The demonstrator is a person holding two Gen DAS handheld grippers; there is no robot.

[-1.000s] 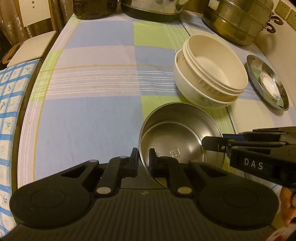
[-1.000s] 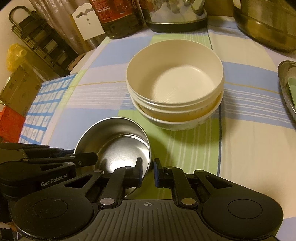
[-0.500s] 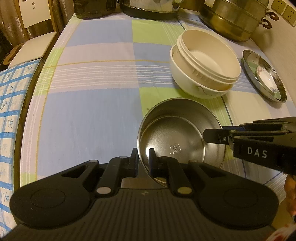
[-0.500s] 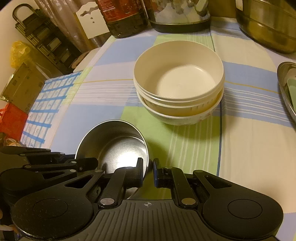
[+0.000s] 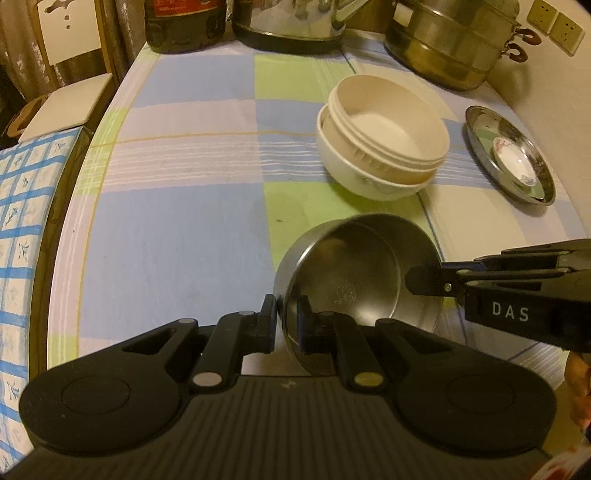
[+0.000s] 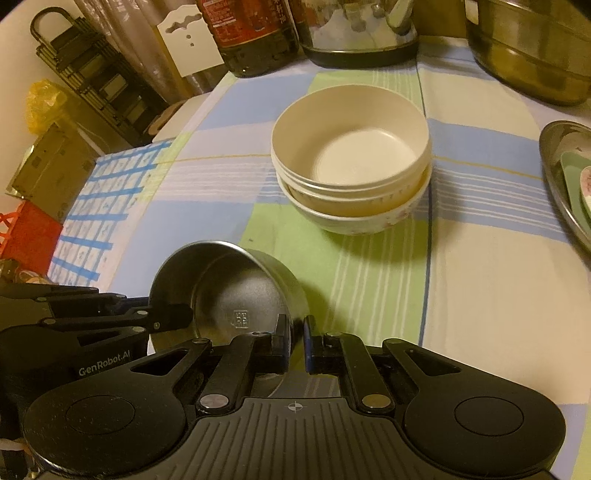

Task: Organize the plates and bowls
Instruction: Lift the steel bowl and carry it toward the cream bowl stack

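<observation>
A steel bowl (image 5: 351, 273) (image 6: 236, 291) hangs tilted just above the checked tablecloth, held between both grippers. My left gripper (image 5: 286, 314) is shut on the bowl's near-left rim, one finger inside and one outside. It shows from the side in the right wrist view (image 6: 177, 317). My right gripper (image 6: 297, 332) is closing its jaws on the opposite rim, with the bowl's thin wall pinched between its pads. The left wrist view shows it side-on (image 5: 417, 280). Behind stands a stack of white bowls (image 5: 384, 147) (image 6: 351, 158). A steel plate (image 5: 509, 155) (image 6: 561, 173) holds a small saucer.
Along the table's far edge stand a steel steamer pot (image 5: 454, 40), a kettle (image 5: 295, 18) and a dark bottle (image 5: 184, 22). The table's rounded edge (image 5: 55, 236) runs down the left, with a blue-patterned cloth and a chair beyond it.
The steel bowl has come up off the cloth and tipped onto a slant. My left gripper rose and drew back with it. The right jaws narrowed onto the rim.
</observation>
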